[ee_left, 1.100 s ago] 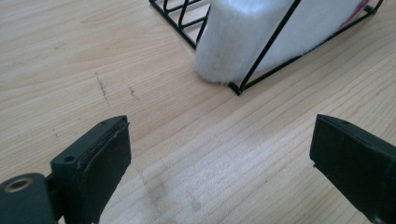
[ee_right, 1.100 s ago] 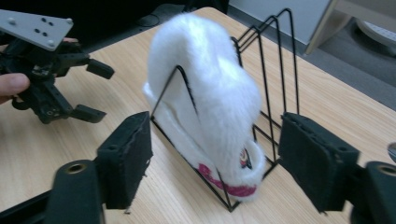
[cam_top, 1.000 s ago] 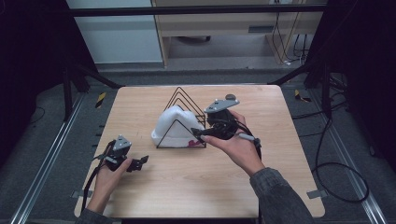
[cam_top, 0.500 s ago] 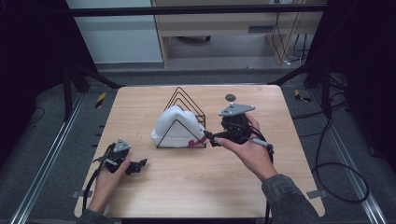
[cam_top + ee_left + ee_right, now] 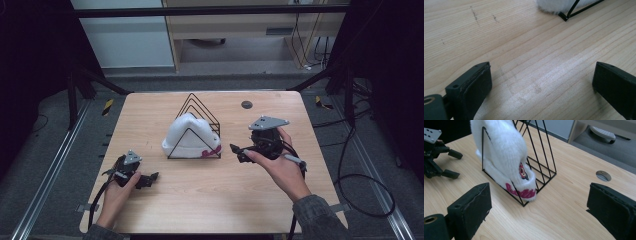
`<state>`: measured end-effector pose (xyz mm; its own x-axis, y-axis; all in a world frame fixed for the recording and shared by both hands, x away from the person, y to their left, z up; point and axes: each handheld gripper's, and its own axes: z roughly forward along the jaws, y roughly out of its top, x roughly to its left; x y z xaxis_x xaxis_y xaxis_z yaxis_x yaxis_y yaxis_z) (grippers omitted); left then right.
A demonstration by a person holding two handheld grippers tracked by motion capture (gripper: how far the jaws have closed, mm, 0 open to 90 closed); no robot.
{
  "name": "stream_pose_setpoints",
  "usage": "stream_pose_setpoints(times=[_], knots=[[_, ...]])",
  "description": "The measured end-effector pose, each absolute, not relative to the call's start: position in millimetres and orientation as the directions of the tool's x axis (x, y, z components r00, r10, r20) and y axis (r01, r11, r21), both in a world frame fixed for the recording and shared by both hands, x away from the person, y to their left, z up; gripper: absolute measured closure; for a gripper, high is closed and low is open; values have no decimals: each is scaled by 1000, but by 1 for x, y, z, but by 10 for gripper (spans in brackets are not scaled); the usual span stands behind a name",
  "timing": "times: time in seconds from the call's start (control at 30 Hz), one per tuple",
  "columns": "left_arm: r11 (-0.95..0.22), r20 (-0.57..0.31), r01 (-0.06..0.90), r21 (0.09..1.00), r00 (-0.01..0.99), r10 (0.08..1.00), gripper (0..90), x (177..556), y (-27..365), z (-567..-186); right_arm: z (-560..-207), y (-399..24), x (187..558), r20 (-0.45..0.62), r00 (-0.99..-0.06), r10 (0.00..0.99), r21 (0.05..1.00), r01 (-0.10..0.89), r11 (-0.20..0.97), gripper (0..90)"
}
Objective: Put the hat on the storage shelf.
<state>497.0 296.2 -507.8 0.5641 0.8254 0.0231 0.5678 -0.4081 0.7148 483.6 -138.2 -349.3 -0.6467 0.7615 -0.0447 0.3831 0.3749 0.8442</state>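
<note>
Right claw (image 5: 239, 152) gapes level, aimed at the hat (image 5: 187, 135).

black two-jaw left claw (image 5: 148, 179) and right claw (image 5: 238, 152), each topped by a grey three-cornered plate, trailing black cables; grey sleeve (image 5: 317, 220).

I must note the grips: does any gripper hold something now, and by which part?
Nothing is held. The right gripper has just been opening, off the white hat; the left gripper is open.
</note>
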Motion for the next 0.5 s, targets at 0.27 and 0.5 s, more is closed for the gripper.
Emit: stream_pose_setpoints(times=[0.27,0.5], knots=[[-412,25,568,712,566,824,8,496,297,-508,-350,-162,474,-35,-617,786,859,384,339,52],[-416,29,565,713,570,821,6,495,297,-508,-360,-186,466,-12,-561,828,868,405,287,72]])
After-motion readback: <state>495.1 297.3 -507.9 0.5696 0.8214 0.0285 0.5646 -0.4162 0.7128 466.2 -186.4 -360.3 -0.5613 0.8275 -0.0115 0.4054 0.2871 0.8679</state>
